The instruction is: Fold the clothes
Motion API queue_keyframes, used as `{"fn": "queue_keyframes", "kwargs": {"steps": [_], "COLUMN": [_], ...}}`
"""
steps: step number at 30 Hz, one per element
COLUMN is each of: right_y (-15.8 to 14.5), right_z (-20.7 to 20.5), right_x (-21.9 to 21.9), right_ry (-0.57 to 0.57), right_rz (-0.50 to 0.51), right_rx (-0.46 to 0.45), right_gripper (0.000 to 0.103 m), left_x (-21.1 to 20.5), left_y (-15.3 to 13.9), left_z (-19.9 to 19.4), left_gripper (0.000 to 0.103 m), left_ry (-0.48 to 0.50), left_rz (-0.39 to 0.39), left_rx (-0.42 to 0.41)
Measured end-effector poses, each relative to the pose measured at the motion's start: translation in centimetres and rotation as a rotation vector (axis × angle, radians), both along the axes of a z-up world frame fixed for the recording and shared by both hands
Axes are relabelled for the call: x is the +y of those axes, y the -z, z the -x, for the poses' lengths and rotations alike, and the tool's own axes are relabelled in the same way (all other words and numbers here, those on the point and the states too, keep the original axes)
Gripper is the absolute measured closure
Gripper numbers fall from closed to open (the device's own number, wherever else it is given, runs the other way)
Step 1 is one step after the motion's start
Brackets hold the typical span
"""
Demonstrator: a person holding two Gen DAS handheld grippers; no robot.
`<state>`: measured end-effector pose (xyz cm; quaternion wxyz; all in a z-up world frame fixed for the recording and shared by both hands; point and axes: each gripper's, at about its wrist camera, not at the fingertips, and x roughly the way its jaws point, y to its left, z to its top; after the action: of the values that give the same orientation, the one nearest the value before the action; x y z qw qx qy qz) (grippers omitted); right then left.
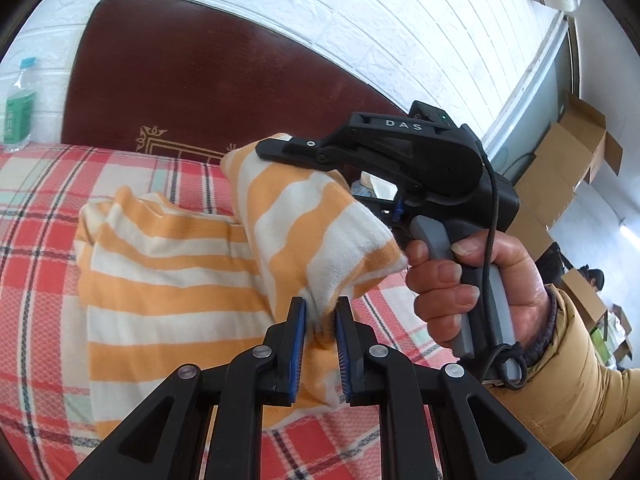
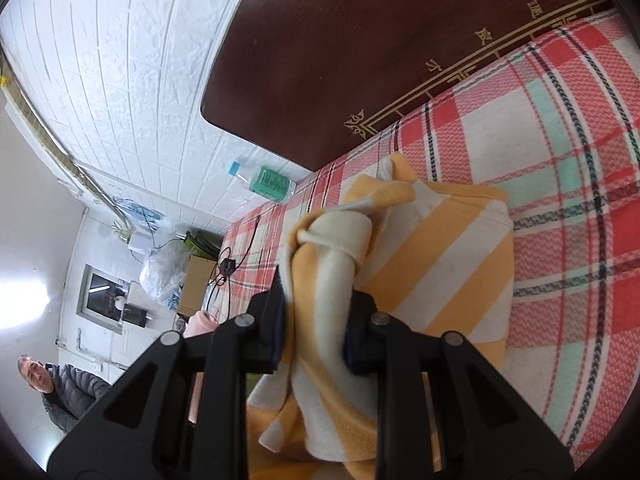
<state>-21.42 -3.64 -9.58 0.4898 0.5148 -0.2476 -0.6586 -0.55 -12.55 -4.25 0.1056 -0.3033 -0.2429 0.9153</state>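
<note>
An orange-and-white striped garment (image 1: 172, 292) lies partly on the plaid bed (image 1: 36, 320). My left gripper (image 1: 320, 312) is shut on a bunched fold of it near the front. My right gripper (image 1: 280, 148), seen in the left wrist view with the hand on its handle, holds another part lifted above the bed. In the right wrist view my right gripper (image 2: 316, 292) is shut on a twisted bunch of the striped garment (image 2: 440, 256), whose rest lies folded on the bed beyond.
A dark wooden headboard (image 1: 192, 80) stands behind the bed against a white brick wall. A water bottle (image 1: 18, 104) stands at the bed's far left corner. Cardboard boxes (image 1: 568, 160) are at the right. A person (image 2: 52, 384) stands by the bed's side.
</note>
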Motion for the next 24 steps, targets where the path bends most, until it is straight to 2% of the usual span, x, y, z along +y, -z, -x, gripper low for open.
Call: {"fn": "queue_keyframes", "kwargs": {"steps": [3, 5, 6, 11, 14, 15, 18, 24], "right_y": [0.6, 1.1, 1.4, 2.4, 2.7, 2.5, 1.1, -2.1], "right_z": [-0.3, -0.4, -0.5, -1.6, -2.1, -2.2, -2.7, -4.2], "right_x": [-1.5, -2.6, -3.2, -5.5, -6.0, -5.9, -4.5, -0.1], "right_ry": [-0.006, -0.014, -0.017, -0.059, -0.087, -0.091, -0.107, -0.141], "right_rz": [-0.032, -0.051, -0.062, -0.127, -0.183, -0.195, -0.181, -0.136], "right_rx": [0.004, -0.005, -0.007, 0.019, 0.061, 0.083, 0.151, 0.318], "right_gripper": [0.078, 0.078, 0.078, 0.078, 0.074, 0.069, 0.036, 0.035], "left_x": [-0.6, -0.9, -1.0, -1.3, -1.7, -1.8, -2.0, -2.6], "left_y": [0.4, 0.8, 1.0, 2.4, 3.2, 3.3, 3.5, 3.5], "left_z": [-0.5, -0.8, -0.9, -0.6, -0.3, -0.4, -0.6, -1.1], "left_gripper": [0.086, 0.071, 0.068, 0.067, 0.068, 0.068, 0.068, 0.068], "left_ry": [-0.006, -0.004, -0.01, -0.04, -0.056, -0.058, -0.063, -0.067], "left_rz": [-0.002, -0.005, -0.001, 0.01, -0.008, -0.011, -0.021, -0.04], "left_rx": [-0.012, -0.021, -0.026, -0.067, -0.09, -0.092, -0.094, -0.091]}}
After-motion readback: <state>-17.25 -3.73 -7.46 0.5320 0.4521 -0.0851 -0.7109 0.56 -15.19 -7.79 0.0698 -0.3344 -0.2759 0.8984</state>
